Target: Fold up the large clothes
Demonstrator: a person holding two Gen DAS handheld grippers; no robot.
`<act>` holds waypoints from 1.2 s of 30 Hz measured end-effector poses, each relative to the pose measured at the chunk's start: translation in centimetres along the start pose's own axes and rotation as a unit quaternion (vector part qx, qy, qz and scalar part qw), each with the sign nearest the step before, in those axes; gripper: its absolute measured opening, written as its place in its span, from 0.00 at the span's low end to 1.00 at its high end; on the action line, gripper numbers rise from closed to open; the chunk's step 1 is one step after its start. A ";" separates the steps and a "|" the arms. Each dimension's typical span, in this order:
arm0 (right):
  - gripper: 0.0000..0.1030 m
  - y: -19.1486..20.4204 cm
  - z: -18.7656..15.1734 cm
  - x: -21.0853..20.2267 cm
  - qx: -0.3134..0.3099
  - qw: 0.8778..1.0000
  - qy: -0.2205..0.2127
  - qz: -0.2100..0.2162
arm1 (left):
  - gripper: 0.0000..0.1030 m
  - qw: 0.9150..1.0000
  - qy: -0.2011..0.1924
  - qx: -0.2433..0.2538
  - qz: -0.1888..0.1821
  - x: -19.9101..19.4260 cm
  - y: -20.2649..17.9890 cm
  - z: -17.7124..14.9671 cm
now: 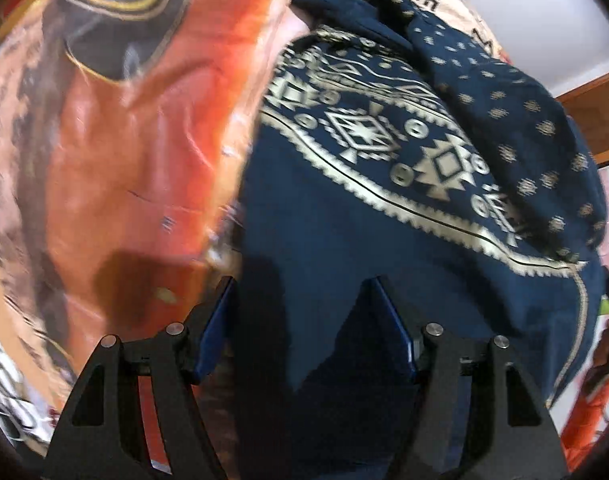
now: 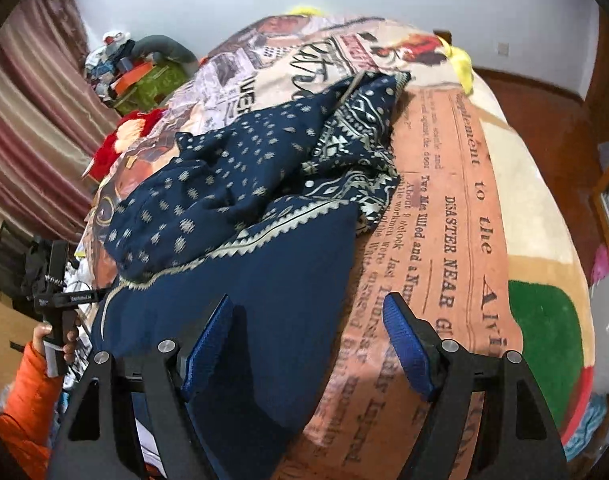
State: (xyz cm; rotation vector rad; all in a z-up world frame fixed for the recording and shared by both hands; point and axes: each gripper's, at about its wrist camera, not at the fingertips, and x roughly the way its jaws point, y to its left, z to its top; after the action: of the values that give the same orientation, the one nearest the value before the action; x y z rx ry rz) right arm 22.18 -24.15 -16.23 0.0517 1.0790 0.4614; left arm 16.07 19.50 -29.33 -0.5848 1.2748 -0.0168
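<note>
- Left wrist view: the left hand-held gripper point(image 1: 304, 332) hangs spread over the plain navy end of the garment point(image 1: 384, 200), nothing between its blue pads point(image 1: 216, 332). The garment lies on the bed's printed blanket point(image 1: 124, 160); its patterned band and dotted part bunch up farther away, so its length runs away from the camera, to the upper right.
- Right wrist view: the right hand-held gripper point(image 2: 308, 336) stands spread above the garment's point(image 2: 240, 200) plain near edge, gripping nothing. The cloth stretches diagonally up the blanket point(image 2: 456, 200), crumpled mid-bed. At far left, a hand point(image 2: 58, 338) in an orange sleeve point(image 2: 24, 396) holds the other gripper's handle.
</note>
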 end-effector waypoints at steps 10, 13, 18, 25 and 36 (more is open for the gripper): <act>0.18 1.8 -1.0 0.4 -0.014 0.999 -0.028 0.007 | 0.12 0.997 -0.064 0.034 -0.030 -3.7 -3.9 0.6; 0.11 2.1 -0.8 0.3 -0.019 0.999 -0.035 0.015 | 0.10 0.993 -0.102 0.053 -0.039 -6.1 -5.9 1.7; 0.08 2.4 1.1 -0.6 -0.028 0.997 -0.072 0.016 | 0.10 0.983 -0.161 0.079 -0.046 -10.3 -7.8 4.7; 0.08 1.4 5.2 -0.7 -0.020 0.993 -0.116 -0.010 | 0.10 0.971 -0.229 0.069 -0.009 -12.3 -7.9 9.1; 0.09 -2.2 7.6 5.8 0.012 0.998 -0.038 -0.058 | 0.11 0.989 -0.126 0.055 0.055 -2.0 -4.1 9.1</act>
State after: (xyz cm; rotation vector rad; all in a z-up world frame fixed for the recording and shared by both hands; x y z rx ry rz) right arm 31.72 -22.53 -17.97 0.0271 1.0076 0.3398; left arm 24.92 20.31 -24.24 -0.4068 1.0515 0.0757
